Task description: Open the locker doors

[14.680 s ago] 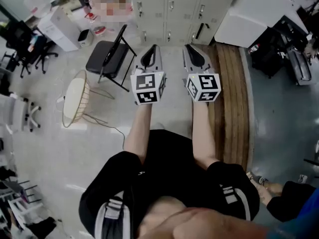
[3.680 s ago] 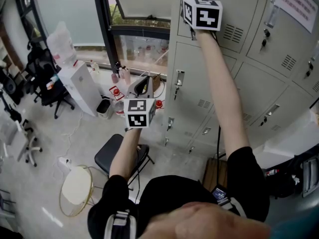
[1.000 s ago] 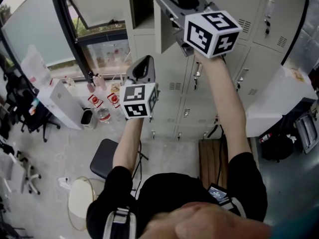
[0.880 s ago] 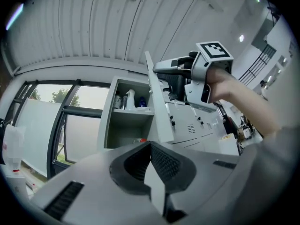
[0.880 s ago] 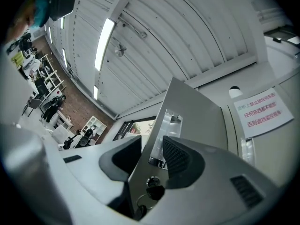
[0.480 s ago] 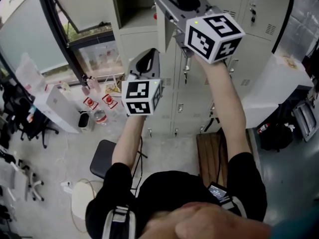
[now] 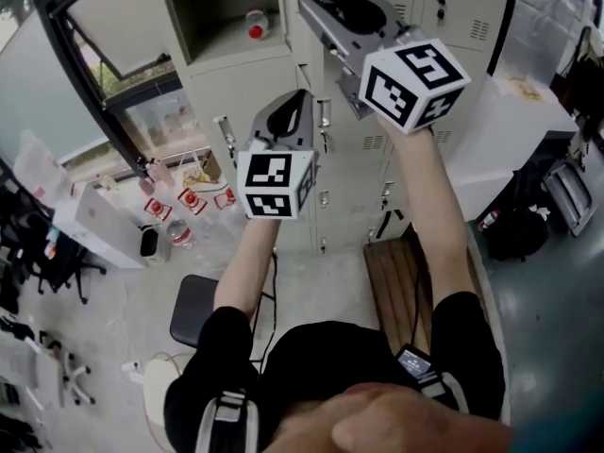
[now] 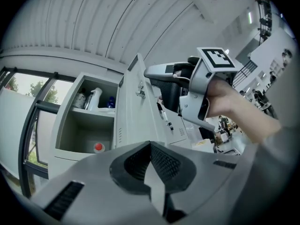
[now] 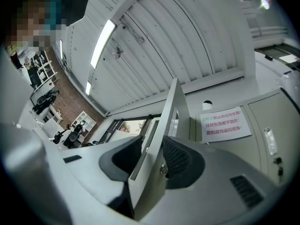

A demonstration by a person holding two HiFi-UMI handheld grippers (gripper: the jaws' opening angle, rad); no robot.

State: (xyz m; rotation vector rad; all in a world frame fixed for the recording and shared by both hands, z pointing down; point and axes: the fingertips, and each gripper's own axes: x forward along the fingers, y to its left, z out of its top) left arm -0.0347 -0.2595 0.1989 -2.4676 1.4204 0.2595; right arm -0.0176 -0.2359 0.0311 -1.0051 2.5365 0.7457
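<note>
The top locker door (image 9: 157, 177) stands swung out, and its free edge runs between the jaws of my right gripper (image 9: 157, 146), which is shut on it up high (image 7: 313, 6). Behind the door lies the open compartment (image 7: 226, 22) with a red-capped bottle (image 7: 253, 24) on its floor and more bottles on its upper shelf (image 8: 96, 100). My left gripper (image 7: 300, 100) hovers lower and to the left, in front of the closed lockers, with its jaws shut on nothing (image 8: 151, 146). In the left gripper view the right gripper (image 8: 161, 74) shows at the door's edge (image 8: 131, 111).
Closed grey lockers (image 7: 354, 163) fill the wall below and to the right. A wooden bench (image 7: 392, 272) stands at their foot, a black chair (image 7: 193, 310) to its left. A white cabinet (image 7: 505, 130) is at the right, a dark window frame (image 7: 94, 83) at the left.
The right gripper has pulled the top door further out, and more of the compartment shows. The left gripper has moved up toward the lockers.
</note>
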